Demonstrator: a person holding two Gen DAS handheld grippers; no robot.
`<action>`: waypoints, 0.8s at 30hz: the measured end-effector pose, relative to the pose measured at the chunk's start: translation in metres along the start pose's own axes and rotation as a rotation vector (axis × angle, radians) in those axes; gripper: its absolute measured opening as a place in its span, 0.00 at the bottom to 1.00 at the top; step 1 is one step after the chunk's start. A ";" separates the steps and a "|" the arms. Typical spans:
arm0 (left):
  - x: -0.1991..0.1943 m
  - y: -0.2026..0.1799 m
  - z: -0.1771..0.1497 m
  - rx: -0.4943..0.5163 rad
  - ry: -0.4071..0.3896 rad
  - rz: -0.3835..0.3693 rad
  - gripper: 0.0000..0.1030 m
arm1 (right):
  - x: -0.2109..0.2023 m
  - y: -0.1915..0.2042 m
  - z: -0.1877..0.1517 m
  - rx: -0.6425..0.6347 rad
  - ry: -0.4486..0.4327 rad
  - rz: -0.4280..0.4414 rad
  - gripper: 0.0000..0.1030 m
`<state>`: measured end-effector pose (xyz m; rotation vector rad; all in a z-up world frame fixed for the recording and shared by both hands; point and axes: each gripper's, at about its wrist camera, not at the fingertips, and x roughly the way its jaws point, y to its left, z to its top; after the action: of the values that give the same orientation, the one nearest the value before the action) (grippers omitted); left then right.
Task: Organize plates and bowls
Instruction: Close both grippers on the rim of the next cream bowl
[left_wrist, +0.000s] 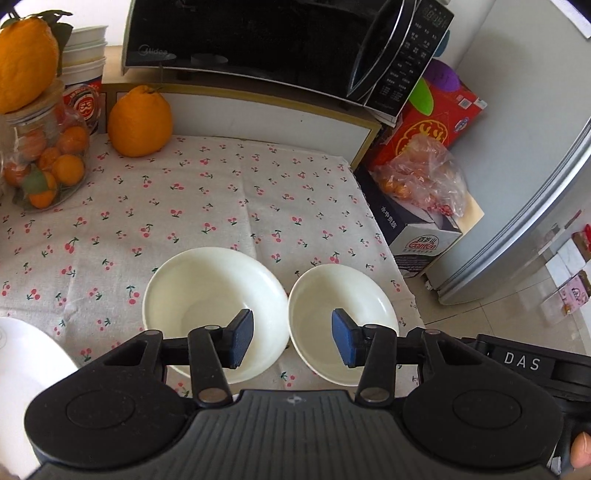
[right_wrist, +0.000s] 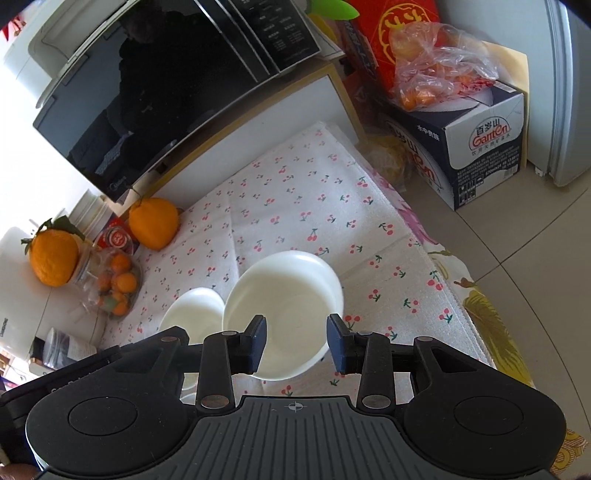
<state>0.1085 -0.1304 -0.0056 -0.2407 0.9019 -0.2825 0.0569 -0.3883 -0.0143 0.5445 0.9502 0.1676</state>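
Note:
Two white bowls stand side by side on the cherry-print cloth, a left bowl (left_wrist: 216, 295) and a right bowl (left_wrist: 340, 306). My left gripper (left_wrist: 292, 341) hovers open over the gap where their rims meet, one finger above each bowl's inside and nothing between the pads. In the right wrist view the right bowl (right_wrist: 284, 295) is close under my right gripper (right_wrist: 297, 343), which is open. Its left finger is over the bowl's inside and its right finger just outside the near rim, with no pad pressing. The left bowl (right_wrist: 192, 310) lies beside it. A white plate (left_wrist: 26, 369) shows at the lower left.
A black microwave (left_wrist: 258, 37) stands on a raised shelf at the back. A big orange (left_wrist: 140, 122), a jar of small oranges (left_wrist: 44, 170) and stacked cups (left_wrist: 85, 55) fill the back left. The cloth's right edge (left_wrist: 388, 251) drops to the floor with cartons (left_wrist: 417, 229) and a fridge (left_wrist: 535, 147).

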 end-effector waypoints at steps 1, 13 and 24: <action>0.003 -0.004 0.003 0.008 0.001 -0.006 0.39 | 0.002 -0.005 0.002 0.024 0.004 -0.008 0.40; 0.052 -0.030 0.042 0.183 0.049 -0.002 0.43 | 0.026 -0.045 0.008 0.279 0.110 -0.020 0.51; 0.077 -0.038 0.038 0.294 0.091 0.027 0.36 | 0.037 -0.042 0.006 0.278 0.131 -0.045 0.51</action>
<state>0.1791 -0.1892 -0.0271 0.0563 0.9400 -0.3988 0.0789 -0.4124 -0.0597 0.7742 1.1206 0.0300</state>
